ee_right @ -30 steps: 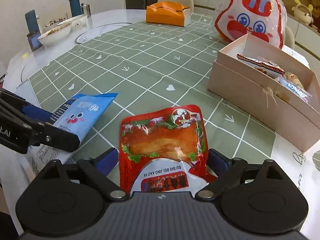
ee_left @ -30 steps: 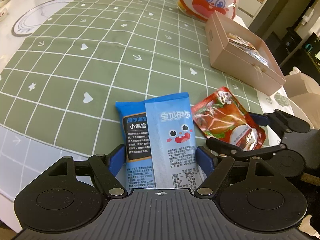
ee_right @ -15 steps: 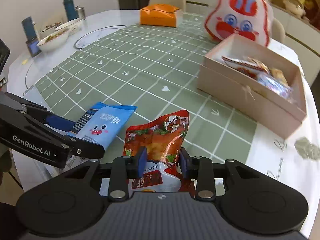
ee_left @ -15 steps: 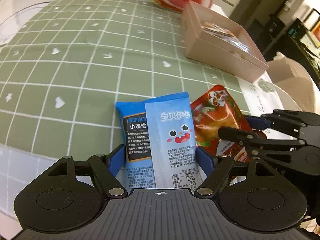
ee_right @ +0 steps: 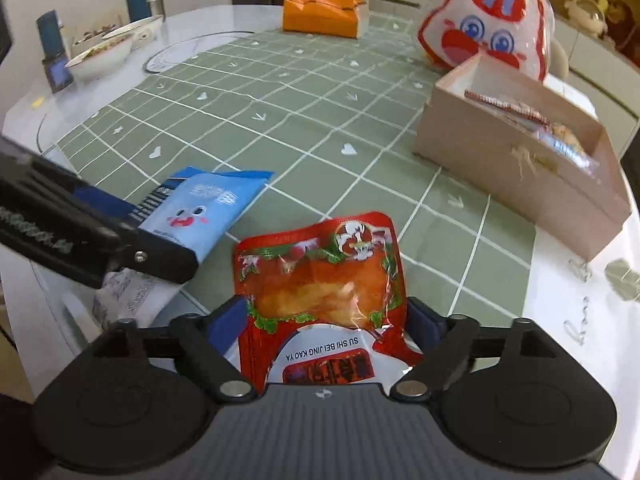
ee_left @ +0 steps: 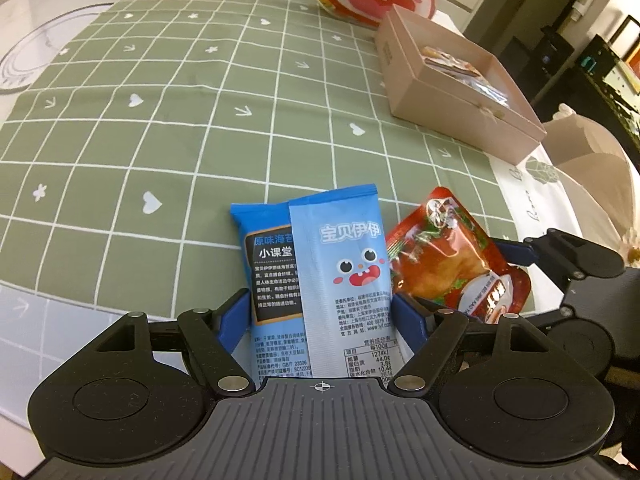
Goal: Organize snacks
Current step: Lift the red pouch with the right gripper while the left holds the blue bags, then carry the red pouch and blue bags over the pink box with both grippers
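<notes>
My left gripper (ee_left: 320, 316) is shut on a blue snack packet (ee_left: 320, 272) with a cartoon face; its far end rests low over the green checked cloth. The packet also shows in the right wrist view (ee_right: 200, 212). My right gripper (ee_right: 326, 320) holds a red snack pouch (ee_right: 320, 280) between its blue pads, lifted above the cloth. The pouch shows in the left wrist view (ee_left: 448, 264), just right of the blue packet. An open pink box (ee_right: 500, 160) with several snacks inside stands at the right, also in the left wrist view (ee_left: 452, 92).
A rabbit-shaped bag (ee_right: 488, 20) stands behind the box. An orange box (ee_right: 320, 16) sits at the far table edge. Bowls (ee_right: 104, 52), a phone and bottles stand at the far left. A beige chair (ee_left: 592, 168) is beside the table at the right.
Both grippers rose and shifted toward the box with their packets. The right gripper's jaws, narrow half a second ago, now stand wider around the red pouch.
</notes>
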`<state>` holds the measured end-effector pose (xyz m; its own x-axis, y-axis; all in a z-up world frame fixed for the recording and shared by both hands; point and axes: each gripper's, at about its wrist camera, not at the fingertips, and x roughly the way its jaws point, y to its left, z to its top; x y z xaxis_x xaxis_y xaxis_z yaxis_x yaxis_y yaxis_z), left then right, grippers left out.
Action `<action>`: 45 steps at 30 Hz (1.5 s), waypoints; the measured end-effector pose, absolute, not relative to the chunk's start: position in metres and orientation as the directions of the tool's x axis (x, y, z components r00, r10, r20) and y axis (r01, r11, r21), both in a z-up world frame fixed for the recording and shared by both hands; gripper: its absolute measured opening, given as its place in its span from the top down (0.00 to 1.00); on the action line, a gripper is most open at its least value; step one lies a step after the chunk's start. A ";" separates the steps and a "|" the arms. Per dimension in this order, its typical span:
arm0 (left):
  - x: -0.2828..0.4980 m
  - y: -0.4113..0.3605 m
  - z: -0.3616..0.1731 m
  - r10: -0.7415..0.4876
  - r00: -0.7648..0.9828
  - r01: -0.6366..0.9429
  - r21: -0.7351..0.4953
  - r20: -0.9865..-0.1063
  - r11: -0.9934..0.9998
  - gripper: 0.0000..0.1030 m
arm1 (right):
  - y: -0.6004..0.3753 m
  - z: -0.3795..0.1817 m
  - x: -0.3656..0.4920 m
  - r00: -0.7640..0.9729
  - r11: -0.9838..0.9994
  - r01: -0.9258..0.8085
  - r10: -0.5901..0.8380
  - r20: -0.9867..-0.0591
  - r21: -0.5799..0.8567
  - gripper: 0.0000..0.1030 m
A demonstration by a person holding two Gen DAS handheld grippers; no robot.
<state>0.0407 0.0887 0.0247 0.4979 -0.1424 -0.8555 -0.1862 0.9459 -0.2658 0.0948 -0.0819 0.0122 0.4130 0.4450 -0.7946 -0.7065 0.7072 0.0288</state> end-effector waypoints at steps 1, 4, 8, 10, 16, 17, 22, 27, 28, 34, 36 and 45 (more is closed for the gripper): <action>0.041 0.089 0.025 -0.143 0.498 -0.185 -0.266 -0.855 0.946 0.21 | -0.083 0.012 0.096 0.411 0.708 -0.705 0.449 -0.793 0.036 0.14; 0.041 0.089 0.025 -0.144 0.498 -0.183 -0.266 -0.855 0.947 0.21 | -0.082 0.012 0.096 0.398 0.695 -0.719 0.447 -0.801 0.031 0.16; 0.044 0.086 0.025 -0.153 0.495 -0.177 -0.272 -0.855 0.946 0.21 | -0.083 0.025 0.088 0.396 0.658 -0.752 0.423 -0.815 -0.023 0.51; 0.046 0.082 0.025 -0.174 0.491 -0.159 -0.285 -0.854 0.945 0.21 | -0.089 0.031 0.088 0.382 0.657 -0.754 0.422 -0.822 -0.013 0.56; 0.055 0.062 0.026 -0.219 0.481 -0.092 -0.298 -0.849 0.950 0.21 | -0.111 0.044 0.085 0.393 0.687 -0.727 0.422 -0.817 0.004 0.67; 0.056 0.059 0.026 -0.224 0.480 -0.081 -0.297 -0.848 0.951 0.21 | -0.113 0.047 0.084 0.401 0.691 -0.723 0.422 -0.813 0.002 0.69; 0.063 0.043 0.027 -0.239 0.472 -0.044 -0.293 -0.849 0.955 0.21 | -0.127 0.056 0.087 0.455 0.727 -0.687 0.409 -0.791 -0.019 0.73; 0.068 0.030 0.029 -0.245 0.467 -0.017 -0.286 -0.849 0.958 0.21 | -0.142 0.058 0.096 0.469 0.767 -0.642 0.398 -0.788 0.006 0.75; 0.069 0.027 0.030 -0.245 0.467 -0.012 -0.283 -0.850 0.959 0.21 | -0.145 0.059 0.098 0.470 0.774 -0.633 0.399 -0.787 0.013 0.75; 0.075 0.016 0.031 -0.242 0.460 0.002 -0.272 -0.854 0.962 0.21 | -0.159 0.062 0.107 0.488 0.795 -0.606 0.401 -0.775 0.030 0.77; 0.077 0.014 0.032 -0.240 0.459 0.003 -0.269 -0.855 0.963 0.21 | -0.161 0.065 0.110 0.494 0.798 -0.602 0.406 -0.769 0.035 0.78; 0.084 0.017 0.044 -0.219 0.489 -0.011 -0.257 -0.845 0.966 0.21 | -0.165 0.077 0.123 0.499 0.796 -0.603 0.430 -0.752 0.055 0.82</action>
